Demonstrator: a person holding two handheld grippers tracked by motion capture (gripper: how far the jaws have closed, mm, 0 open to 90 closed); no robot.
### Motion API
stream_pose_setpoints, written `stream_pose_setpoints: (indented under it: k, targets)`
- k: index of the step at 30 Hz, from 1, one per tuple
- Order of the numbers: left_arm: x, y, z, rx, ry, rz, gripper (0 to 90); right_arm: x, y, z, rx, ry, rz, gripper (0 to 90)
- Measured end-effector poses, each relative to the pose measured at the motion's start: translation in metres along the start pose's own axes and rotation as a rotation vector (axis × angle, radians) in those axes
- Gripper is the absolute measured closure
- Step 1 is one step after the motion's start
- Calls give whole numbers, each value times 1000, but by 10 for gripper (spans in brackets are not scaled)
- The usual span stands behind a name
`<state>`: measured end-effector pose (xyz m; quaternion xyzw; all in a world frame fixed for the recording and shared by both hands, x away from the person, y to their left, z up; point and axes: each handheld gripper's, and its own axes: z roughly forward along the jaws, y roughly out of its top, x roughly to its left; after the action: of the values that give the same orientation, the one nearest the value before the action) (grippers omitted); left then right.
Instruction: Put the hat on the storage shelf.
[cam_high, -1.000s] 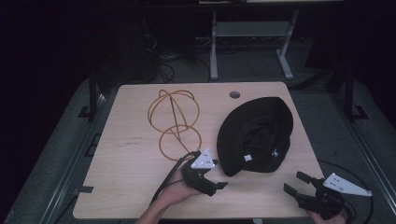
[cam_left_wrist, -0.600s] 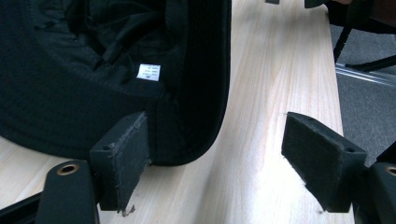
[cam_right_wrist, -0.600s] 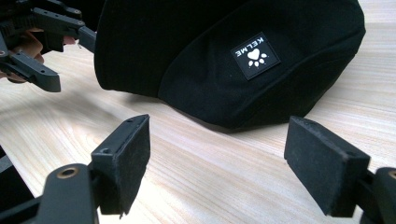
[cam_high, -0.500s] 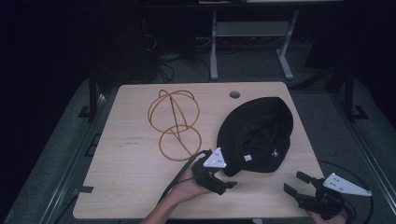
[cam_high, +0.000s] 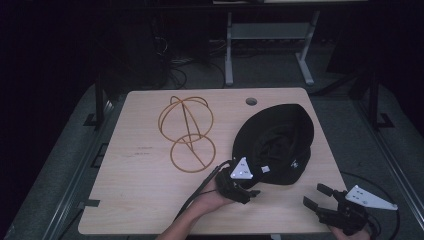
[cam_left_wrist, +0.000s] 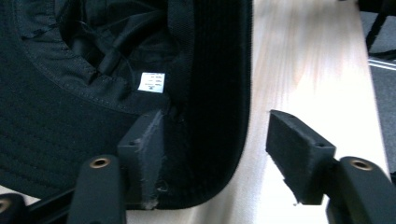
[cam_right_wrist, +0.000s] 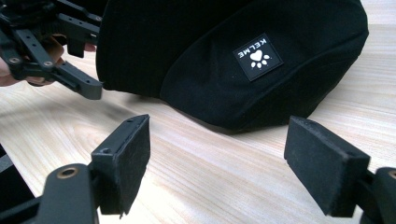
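Note:
A black brimmed hat (cam_high: 277, 142) lies upside down on the right half of the wooden table (cam_high: 145, 200), its inside and a white tag (cam_left_wrist: 152, 82) facing up. My left gripper (cam_high: 252, 182) is at the hat's near-left brim. In the left gripper view it (cam_left_wrist: 215, 126) is open, one jaw over the brim (cam_left_wrist: 219, 93) and the other over bare wood, with the brim edge between them. My right gripper (cam_high: 316, 196) stands open near the table's front right corner. It (cam_right_wrist: 219, 130) faces the hat's side with the KELME patch (cam_right_wrist: 258, 56), a short way off.
A gold wire hat stand (cam_high: 187, 132) lies on the table's middle left. A round cable hole (cam_high: 251, 101) sits near the far edge. Dark floor, cables and a grey frame (cam_high: 230, 45) lie beyond the table. The left gripper (cam_right_wrist: 56, 65) shows in the right gripper view's upper left.
My left gripper has moved right and forward to the hat, and its jaws now straddle the brim. The right gripper and the hat have stayed put.

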<state>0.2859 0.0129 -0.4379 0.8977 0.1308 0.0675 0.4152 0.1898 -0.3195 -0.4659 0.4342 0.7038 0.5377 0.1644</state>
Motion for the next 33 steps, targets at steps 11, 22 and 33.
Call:
stream_pose_setpoints:
  k: [11, 22, 33]
  targets:
    - [-3, 5, 7, -9, 82, 46, 643, -1, 0, 1, 1, -5, 7, 221]
    - [-8, 9, 5, -29, 147, 65, 845, -1, 2, 4, -1, 4, -1, 218]
    - [-4, 12, -10, -111, 98, -31, 853, -4, 4, 13, -16, -17, 36, 218]
